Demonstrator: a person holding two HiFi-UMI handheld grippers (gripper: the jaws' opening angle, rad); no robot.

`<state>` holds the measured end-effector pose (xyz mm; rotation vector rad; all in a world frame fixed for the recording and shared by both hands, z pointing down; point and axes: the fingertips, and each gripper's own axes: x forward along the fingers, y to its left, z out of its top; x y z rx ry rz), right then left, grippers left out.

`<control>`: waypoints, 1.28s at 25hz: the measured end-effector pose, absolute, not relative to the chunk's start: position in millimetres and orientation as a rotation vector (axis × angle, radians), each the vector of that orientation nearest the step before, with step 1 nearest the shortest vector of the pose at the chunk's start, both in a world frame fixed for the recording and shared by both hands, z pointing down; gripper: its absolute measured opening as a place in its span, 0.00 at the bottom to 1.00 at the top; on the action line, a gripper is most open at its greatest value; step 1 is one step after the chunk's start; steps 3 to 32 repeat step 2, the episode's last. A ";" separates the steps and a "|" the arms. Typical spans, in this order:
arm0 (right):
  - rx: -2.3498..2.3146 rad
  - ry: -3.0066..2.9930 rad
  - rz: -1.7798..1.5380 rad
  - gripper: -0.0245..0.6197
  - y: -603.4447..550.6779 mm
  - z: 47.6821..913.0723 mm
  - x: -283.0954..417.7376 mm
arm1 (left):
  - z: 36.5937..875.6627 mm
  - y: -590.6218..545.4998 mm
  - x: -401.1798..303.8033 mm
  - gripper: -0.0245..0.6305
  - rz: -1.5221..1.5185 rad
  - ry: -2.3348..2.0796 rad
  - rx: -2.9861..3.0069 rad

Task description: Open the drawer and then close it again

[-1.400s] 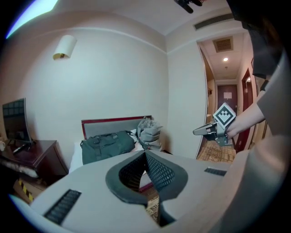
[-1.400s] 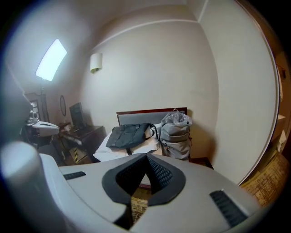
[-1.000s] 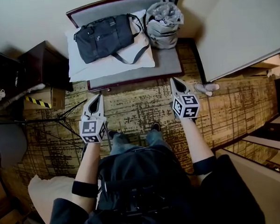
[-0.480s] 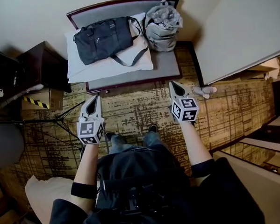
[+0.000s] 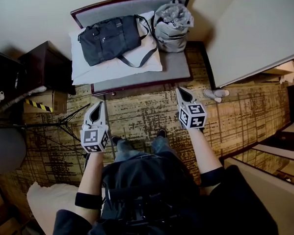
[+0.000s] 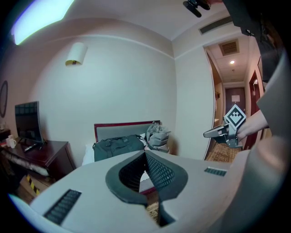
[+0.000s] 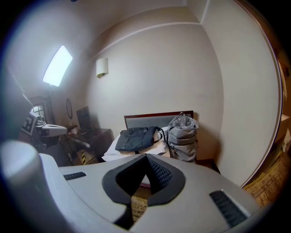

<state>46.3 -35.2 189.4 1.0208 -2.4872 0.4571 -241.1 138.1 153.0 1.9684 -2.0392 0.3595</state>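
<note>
Tongs sit nearest to us. The left tongs [image 5: 98, 105] and the right tongs [image 5: 180, 90] are both clenched with nothing between them, held out over the patterned carpet [image 5: 147, 114].

Beyond them, near but not touching, stands a padded seat [image 5: 176, 64]. It bears a white pillow [image 5: 134, 66], a dark duffel bag [image 5: 108, 39] lying on the pillow, and a grey backpack [image 5: 171, 22] just beside the bag. Off to our left, against the wall, is a dark wooden bench [image 5: 46, 66], well apart from both tongs.

We see no drawer front plainly in any view. We judge that the drawer belongs to that dark bench, whose face lies in shadow. Such a drawer should be stiff and wooden and slide on runners, light unless it is filled. We would take it at its handle or at the lip of its front and pull straight and level, so that it does not jam. No handle can be made out yet.

Only the head view shows our shoes [image 5: 162, 133] on the carpet behind the tongs. Both gripper views show a wall lamp [image 6: 76, 53] above the seat, which the head view misses. The left gripper view alone shows a lit corridor [image 6: 234, 98] far off at the right.
</note>
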 end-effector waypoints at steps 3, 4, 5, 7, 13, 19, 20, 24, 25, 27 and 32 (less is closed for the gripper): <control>1.019 -2.484 0.459 0.04 -35.4 190.5 47.9 | 153.8 137.7 -240.1 0.04 0.361 -2.038 1.968; 1.019 -2.484 0.459 0.04 -35.4 190.5 47.9 | 153.8 137.7 -240.1 0.04 0.361 -2.038 1.968; 1.019 -2.484 0.459 0.04 -35.4 190.5 47.9 | 153.8 137.7 -240.1 0.04 0.361 -2.038 1.968; 1.019 -2.484 0.459 0.04 -35.4 190.5 47.9 | 153.8 137.7 -240.1 0.04 0.361 -2.038 1.968; 1.019 -2.484 0.459 0.04 -35.4 190.5 47.9 | 153.8 137.7 -240.1 0.04 0.361 -2.038 1.968; 1.019 -2.484 0.459 0.04 -35.4 190.5 47.9 | 153.8 137.7 -240.1 0.04 0.361 -2.038 1.968; 1.019 -2.484 0.459 0.04 -35.4 190.5 47.9 | 153.8 137.7 -240.1 0.04 0.361 -2.038 1.968; 1.019 -2.484 0.459 0.04 -35.4 190.5 47.9 | 153.8 137.7 -240.1 0.04 0.361 -2.038 1.968; 1.019 -2.484 0.459 0.04 -35.4 190.5 47.9 | 153.8 137.7 -240.1 0.04 0.361 -2.038 1.968; 1.019 -2.484 0.459 0.04 -35.4 190.5 47.9 | 153.8 137.7 -240.1 0.04 0.361 -2.038 1.968; 1.019 -2.484 0.459 0.04 -35.4 190.5 47.9 | 153.8 137.7 -240.1 0.04 0.361 -2.038 1.968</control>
